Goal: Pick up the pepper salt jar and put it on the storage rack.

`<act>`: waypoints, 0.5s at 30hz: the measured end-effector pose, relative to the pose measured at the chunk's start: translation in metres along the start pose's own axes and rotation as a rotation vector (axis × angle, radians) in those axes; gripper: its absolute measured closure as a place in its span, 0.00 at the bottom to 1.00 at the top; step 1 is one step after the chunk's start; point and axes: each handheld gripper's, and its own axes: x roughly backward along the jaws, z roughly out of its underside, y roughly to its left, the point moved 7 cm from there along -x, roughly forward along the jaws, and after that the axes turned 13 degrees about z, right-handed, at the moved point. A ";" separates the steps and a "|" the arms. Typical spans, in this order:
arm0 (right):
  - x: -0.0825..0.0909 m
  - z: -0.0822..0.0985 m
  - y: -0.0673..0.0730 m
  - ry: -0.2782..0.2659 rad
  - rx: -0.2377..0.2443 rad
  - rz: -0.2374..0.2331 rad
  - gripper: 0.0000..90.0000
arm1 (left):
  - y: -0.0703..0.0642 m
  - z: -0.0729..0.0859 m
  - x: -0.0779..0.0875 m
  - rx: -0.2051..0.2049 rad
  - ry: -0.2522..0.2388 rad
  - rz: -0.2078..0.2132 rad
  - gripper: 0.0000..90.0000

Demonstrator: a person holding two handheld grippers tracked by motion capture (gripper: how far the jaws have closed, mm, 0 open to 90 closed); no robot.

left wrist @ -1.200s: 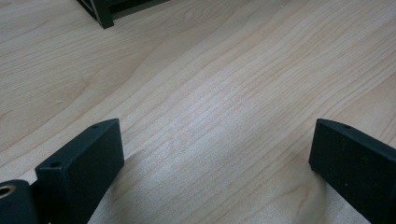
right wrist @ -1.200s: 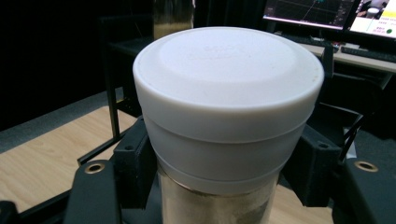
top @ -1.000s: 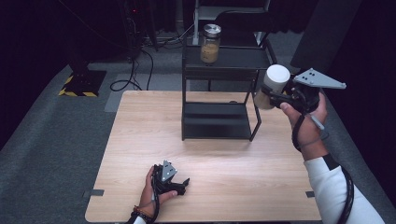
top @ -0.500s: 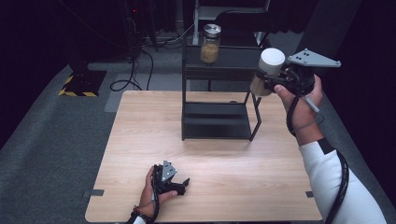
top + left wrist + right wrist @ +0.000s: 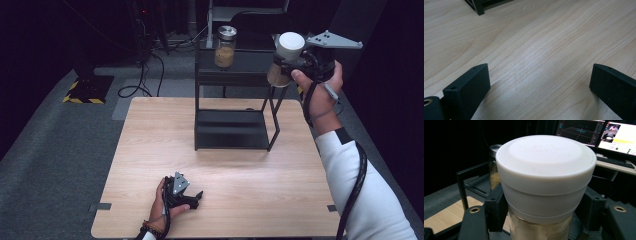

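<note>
Right tool (image 5: 281, 64): clamping the white-lidded jar (image 5: 544, 182) upright, just below its lid, beside the shelf's (image 5: 235, 75) top tier.
Left tool (image 5: 192, 197): resting on the bench (image 5: 150, 130), jaws apart.

You can make out faint raised lettering on the white lid (image 5: 546, 157) of the jar, but it's too worn to read; the monitor (image 5: 619, 136) text behind it is too small.

The right gripper (image 5: 281, 64) clamps a white-lidded glass jar of tan powder (image 5: 283, 59) beside the black metal shelf rack's (image 5: 233, 102) top right corner (silver-lidded glass jar (image 5: 225, 46) on top); the left gripper (image 5: 189, 196) rests near the light wooden tabletop's (image 5: 150, 135) front edge.
</note>
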 end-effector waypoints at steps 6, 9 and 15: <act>-0.013 -0.007 0.002 -0.002 -0.007 0.019 0.39 | 0.000 0.000 0.000 -0.001 0.000 0.001 0.03; -0.020 -0.011 0.004 0.002 -0.002 0.037 0.39 | 0.000 0.000 0.000 -0.001 0.000 0.002 0.03; -0.033 -0.016 0.006 -0.002 -0.023 0.061 0.39 | 0.000 0.000 0.000 -0.002 0.001 0.004 0.03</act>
